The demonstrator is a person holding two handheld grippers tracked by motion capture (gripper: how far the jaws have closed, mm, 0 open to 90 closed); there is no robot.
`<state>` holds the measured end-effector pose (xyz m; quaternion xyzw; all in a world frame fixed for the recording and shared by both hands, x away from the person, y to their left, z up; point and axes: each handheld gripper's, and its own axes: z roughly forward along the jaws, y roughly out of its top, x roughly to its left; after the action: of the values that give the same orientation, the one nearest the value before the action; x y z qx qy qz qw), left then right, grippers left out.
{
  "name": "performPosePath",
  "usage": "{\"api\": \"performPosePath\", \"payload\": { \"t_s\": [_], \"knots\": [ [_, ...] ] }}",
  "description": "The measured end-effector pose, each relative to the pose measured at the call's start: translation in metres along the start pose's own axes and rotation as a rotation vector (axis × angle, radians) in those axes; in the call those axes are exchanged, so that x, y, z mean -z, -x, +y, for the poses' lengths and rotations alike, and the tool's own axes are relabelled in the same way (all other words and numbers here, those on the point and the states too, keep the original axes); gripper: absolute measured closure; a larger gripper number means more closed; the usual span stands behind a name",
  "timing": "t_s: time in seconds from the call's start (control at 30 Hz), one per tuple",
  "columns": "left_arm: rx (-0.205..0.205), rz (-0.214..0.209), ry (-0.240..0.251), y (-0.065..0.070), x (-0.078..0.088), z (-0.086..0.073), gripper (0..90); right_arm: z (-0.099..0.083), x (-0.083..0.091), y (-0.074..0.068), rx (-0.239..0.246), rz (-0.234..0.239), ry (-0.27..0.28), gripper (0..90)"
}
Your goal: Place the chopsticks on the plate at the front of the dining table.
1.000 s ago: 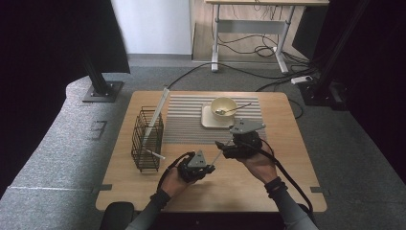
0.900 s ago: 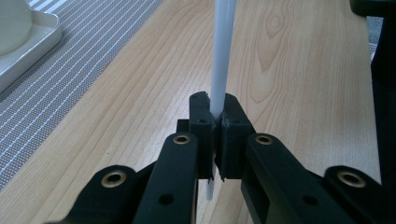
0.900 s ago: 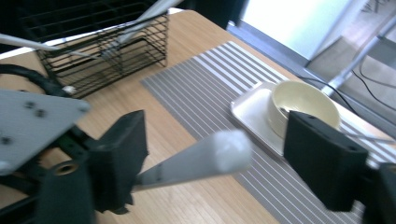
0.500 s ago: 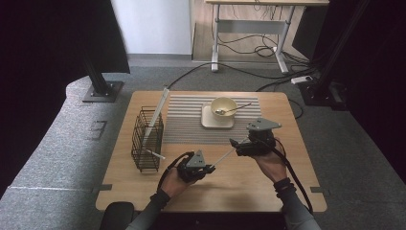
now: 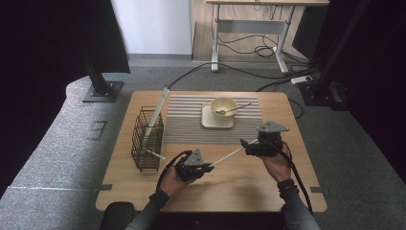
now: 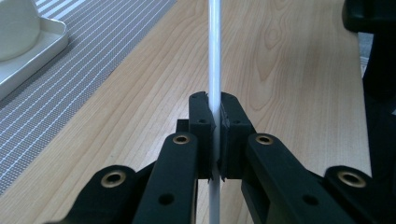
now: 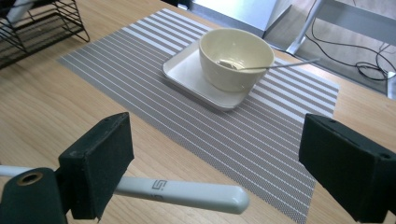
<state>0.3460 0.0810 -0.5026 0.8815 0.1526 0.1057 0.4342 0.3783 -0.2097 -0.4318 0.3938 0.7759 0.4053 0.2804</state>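
The left gripper (image 5: 207,167) sits low over the near part of the wooden table (image 5: 230,191), its jaws clamped tight on a thin white stick (image 5: 230,155), most likely a chopstick. In the left gripper view the stick (image 6: 215,70) runs straight up between the two black pads and on over the bare wood. From that grip it slants up and to the right, and its thicker end reaches the right gripper (image 5: 245,145), held just beside it in the person's right hand (image 5: 276,165). That gripper's jaws stand wide and have just been opening; in the right gripper view the stick's rounded, printed end (image 7: 187,192) lies in the gap between them, close behind the left pad and well clear of the right one, so nothing is pinched there. Farther back, a striped grey placemat (image 5: 191,125) carries a small square plate (image 5: 207,120) with a cream bowl (image 5: 224,107) on it, a metal spoon (image 5: 234,109) resting inside. At the table's left stands a black wire basket (image 5: 146,143), another white stick (image 5: 157,115) leaning up out of it.
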Motion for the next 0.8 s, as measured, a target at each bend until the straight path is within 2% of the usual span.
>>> {"api": "performPosePath", "payload": {
  "t_s": [0.17, 0.4, 0.47, 0.8],
  "knots": [
    [0.008, 0.011, -0.020, -0.001, -0.001, -0.001, 85.2, -0.003, 0.002, 0.002, -0.021, 0.036, 0.028, 8.9],
    [0.056, 0.041, -0.059, -0.006, -0.004, -0.003, 85.2, -0.011, 0.011, 0.007, -0.026, 0.085, 0.041, 0.0],
    [0.061, 0.047, -0.066, -0.006, -0.005, -0.003, 85.1, -0.014, 0.012, 0.009, -0.026, 0.087, 0.041, 0.0],
    [0.106, 0.087, -0.113, -0.011, -0.013, -0.003, 85.1, -0.059, 0.015, 0.026, -0.044, 0.048, 0.025, 0.0]
  ]
}}
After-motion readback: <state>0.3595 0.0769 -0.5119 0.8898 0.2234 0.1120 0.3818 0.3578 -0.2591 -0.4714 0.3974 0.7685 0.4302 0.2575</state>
